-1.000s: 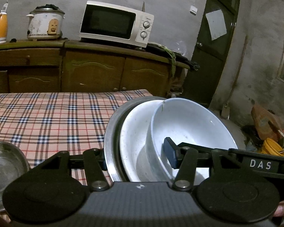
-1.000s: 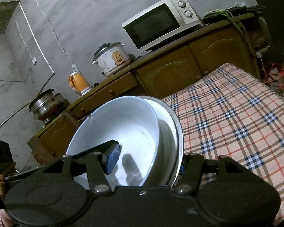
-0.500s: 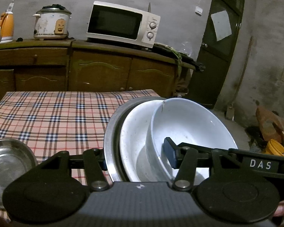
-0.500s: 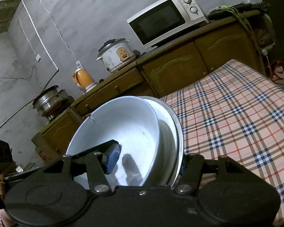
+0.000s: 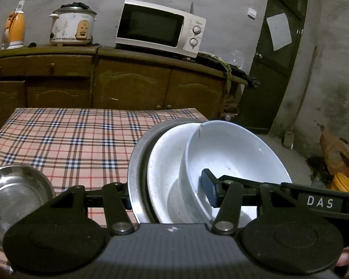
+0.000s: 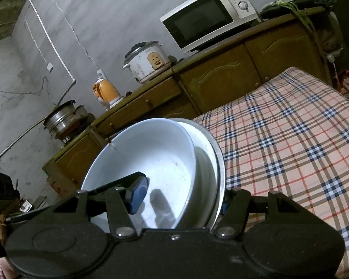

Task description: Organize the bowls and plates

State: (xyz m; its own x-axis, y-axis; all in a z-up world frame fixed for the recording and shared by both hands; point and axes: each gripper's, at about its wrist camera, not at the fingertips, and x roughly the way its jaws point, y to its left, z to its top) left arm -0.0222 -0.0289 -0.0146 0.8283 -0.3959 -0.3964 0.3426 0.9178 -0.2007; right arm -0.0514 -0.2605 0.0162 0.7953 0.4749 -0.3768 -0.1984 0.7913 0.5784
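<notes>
A nested stack is held on edge between both grippers: a white bowl (image 5: pixel 232 153) inside a white plate (image 5: pixel 165 162) inside a steel plate (image 5: pixel 137 162). My left gripper (image 5: pixel 169 195) is shut on the stack, one blue pad inside the bowl, the other behind the steel plate. My right gripper (image 6: pixel 181 197) is shut on the same stack; the white bowl (image 6: pixel 151 158), the white plate (image 6: pixel 207 162) and the steel plate rim (image 6: pixel 221 162) show there. A steel bowl (image 5: pixel 14 195) lies on the checked tablecloth (image 5: pixel 76 139) at lower left.
A wooden sideboard (image 5: pixel 128 81) behind the table carries a microwave (image 5: pixel 160 28), a rice cooker (image 5: pixel 72 25) and an orange kettle (image 5: pixel 15 30). A dark door (image 5: pixel 276 53) stands at the right. A steel pot (image 6: pixel 60 118) sits at the left in the right wrist view.
Both grippers have carried the stack toward the left over the table; the steel bowl and the sideboard have shifted right in the left wrist view. The grip is unchanged.
</notes>
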